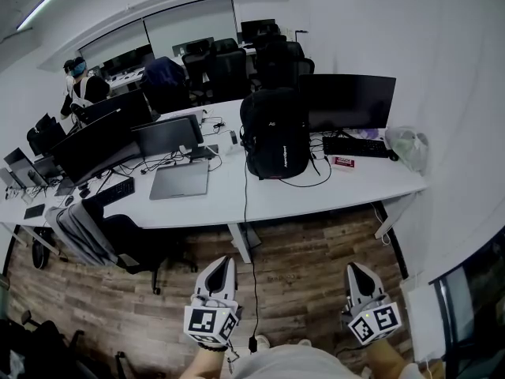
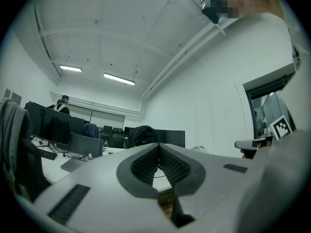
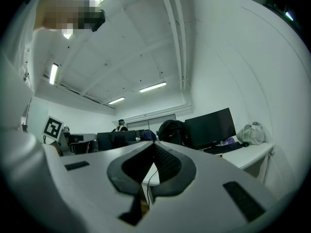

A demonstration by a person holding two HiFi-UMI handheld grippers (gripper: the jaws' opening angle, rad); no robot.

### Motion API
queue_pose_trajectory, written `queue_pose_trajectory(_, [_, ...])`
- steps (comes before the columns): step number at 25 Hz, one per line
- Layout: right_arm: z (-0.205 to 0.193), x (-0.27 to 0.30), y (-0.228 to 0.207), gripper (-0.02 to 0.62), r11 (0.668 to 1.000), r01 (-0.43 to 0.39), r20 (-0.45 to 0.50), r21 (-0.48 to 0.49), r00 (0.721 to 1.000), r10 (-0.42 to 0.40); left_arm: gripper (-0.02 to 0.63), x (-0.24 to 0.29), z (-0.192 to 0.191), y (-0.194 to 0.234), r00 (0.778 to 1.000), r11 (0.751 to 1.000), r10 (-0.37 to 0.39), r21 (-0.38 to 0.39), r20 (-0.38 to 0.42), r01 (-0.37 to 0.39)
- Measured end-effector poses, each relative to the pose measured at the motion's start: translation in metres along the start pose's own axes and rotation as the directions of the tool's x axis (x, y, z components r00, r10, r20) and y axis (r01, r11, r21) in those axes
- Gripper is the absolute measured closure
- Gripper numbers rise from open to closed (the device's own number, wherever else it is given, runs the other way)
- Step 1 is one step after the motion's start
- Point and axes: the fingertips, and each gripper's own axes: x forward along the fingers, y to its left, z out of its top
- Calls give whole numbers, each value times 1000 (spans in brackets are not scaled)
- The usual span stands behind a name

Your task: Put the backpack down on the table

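While both grippers are held level above the wooden floor (image 1: 304,279), short of the white table (image 1: 316,194), nothing is gripped by either. Far to the left of the left gripper (image 1: 223,263), a chair (image 1: 87,231) draped with a grey garment is seen pushed against the table. Ahead of that gripper and slightly to its left, a closed grey laptop (image 1: 180,181) is laid flat on the table. The left gripper's jaws are pressed together with nothing between them. Ahead of the gap between the two grippers, the black backpack (image 1: 274,136) is stood upright on the table, well apart from both. Ahead of the right gripper (image 1: 353,268), a dark monitor (image 1: 347,101) is placed just beside the backpack, with a keyboard (image 1: 355,146) in front of it. The right gripper's jaws are likewise closed and empty. Farther to its right, a pale plastic bag (image 1: 409,147) is set at the table's end.
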Motion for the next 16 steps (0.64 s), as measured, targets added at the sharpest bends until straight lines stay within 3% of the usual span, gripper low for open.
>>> queue_pose_trajectory(16, [0,-3,2,581,1000,3,3,1,1000,-3,598,-3,-9,-4,1000,1000,-13,-16,-17,12])
